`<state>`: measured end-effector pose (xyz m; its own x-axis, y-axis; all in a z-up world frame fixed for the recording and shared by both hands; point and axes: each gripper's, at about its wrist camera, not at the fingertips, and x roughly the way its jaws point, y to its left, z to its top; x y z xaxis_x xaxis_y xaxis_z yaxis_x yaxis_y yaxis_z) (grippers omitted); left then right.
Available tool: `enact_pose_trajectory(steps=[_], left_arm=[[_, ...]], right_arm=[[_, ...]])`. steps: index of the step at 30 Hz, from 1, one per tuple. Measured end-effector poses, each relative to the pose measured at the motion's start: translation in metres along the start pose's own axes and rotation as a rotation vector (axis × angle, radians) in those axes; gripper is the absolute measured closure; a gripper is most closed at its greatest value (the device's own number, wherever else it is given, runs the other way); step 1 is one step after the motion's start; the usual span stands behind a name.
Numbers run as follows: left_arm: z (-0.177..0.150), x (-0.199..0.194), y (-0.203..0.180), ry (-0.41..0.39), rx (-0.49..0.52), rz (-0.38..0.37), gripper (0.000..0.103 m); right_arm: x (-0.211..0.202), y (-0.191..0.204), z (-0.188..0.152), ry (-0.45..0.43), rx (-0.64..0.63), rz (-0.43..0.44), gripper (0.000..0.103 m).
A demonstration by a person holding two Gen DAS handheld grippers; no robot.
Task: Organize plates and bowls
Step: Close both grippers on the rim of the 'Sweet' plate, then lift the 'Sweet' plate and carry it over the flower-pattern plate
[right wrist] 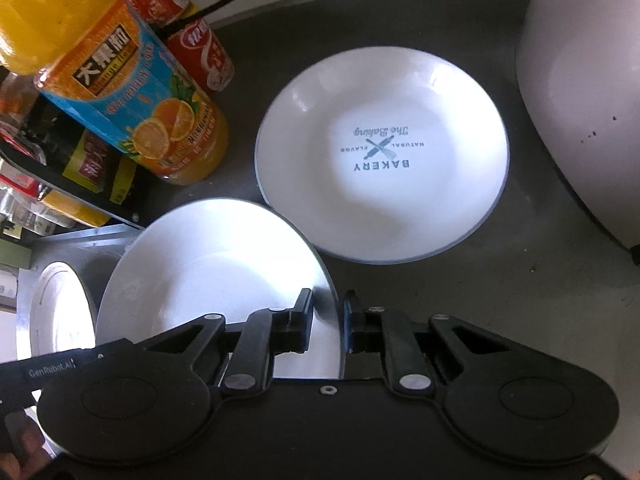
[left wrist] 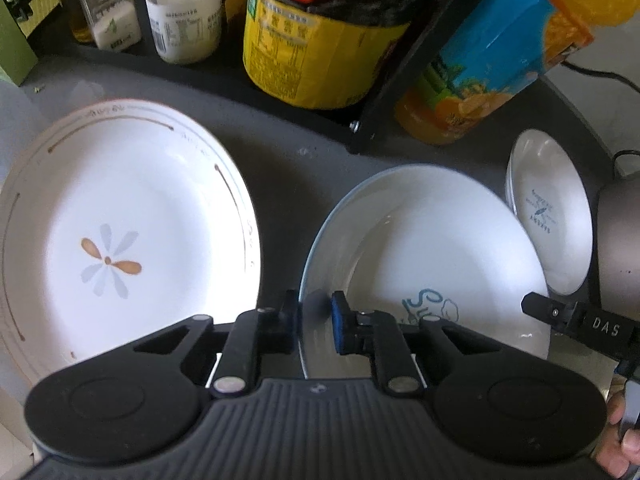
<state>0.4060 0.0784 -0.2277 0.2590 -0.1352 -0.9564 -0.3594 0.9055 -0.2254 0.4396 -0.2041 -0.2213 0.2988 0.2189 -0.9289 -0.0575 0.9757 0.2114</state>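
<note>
Three white dishes lie on a dark grey counter (left wrist: pixel 288 152). The middle one is a blue-rimmed plate (left wrist: pixel 432 248) (right wrist: pixel 208 268) with blue print. My left gripper (left wrist: pixel 316 320) is shut on its left rim, one finger outside and the blue pad (left wrist: pixel 339 326) inside. My right gripper (right wrist: pixel 329 316) is shut on its opposite rim, and its finger (left wrist: pixel 560 314) shows at the right of the left wrist view. A flower plate (left wrist: pixel 120 220) (right wrist: pixel 56 308) lies to the left. A bakery plate (right wrist: pixel 384 152) (left wrist: pixel 552 216) lies to the right, its rim touching or just under the held plate.
A black rack post (left wrist: pixel 384 92) and condiment bottles (left wrist: pixel 320 32) stand right behind the dishes. An orange juice bottle (right wrist: pixel 136 96) and a red can (right wrist: pixel 200 48) stand beside the bakery plate. A large pale appliance (right wrist: pixel 580 100) is at the right. A person's hand (left wrist: pixel 622 436) holds the right gripper.
</note>
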Motion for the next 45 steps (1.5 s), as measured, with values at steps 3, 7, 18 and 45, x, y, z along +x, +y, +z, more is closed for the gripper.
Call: enact_pose_trajectory(steps=[3, 7, 18, 45], left_arm=[[0.002, -0.009, 0.003, -0.014, -0.003, -0.009, 0.089], [0.006, -0.019, 0.005, -0.029, -0.003, -0.012, 0.089], [0.008, -0.047, 0.011, -0.067, 0.001, -0.05, 0.089], [0.003, -0.094, 0.098, -0.128, -0.137, -0.031, 0.089]], right_arm=[[-0.007, 0.002, -0.002, -0.021, -0.026, 0.005, 0.09], [-0.013, 0.002, -0.006, -0.037, -0.025, 0.03, 0.092], [-0.043, 0.01, -0.022, -0.1, -0.033, 0.054, 0.093], [-0.057, 0.094, -0.033, -0.092, -0.144, 0.162, 0.095]])
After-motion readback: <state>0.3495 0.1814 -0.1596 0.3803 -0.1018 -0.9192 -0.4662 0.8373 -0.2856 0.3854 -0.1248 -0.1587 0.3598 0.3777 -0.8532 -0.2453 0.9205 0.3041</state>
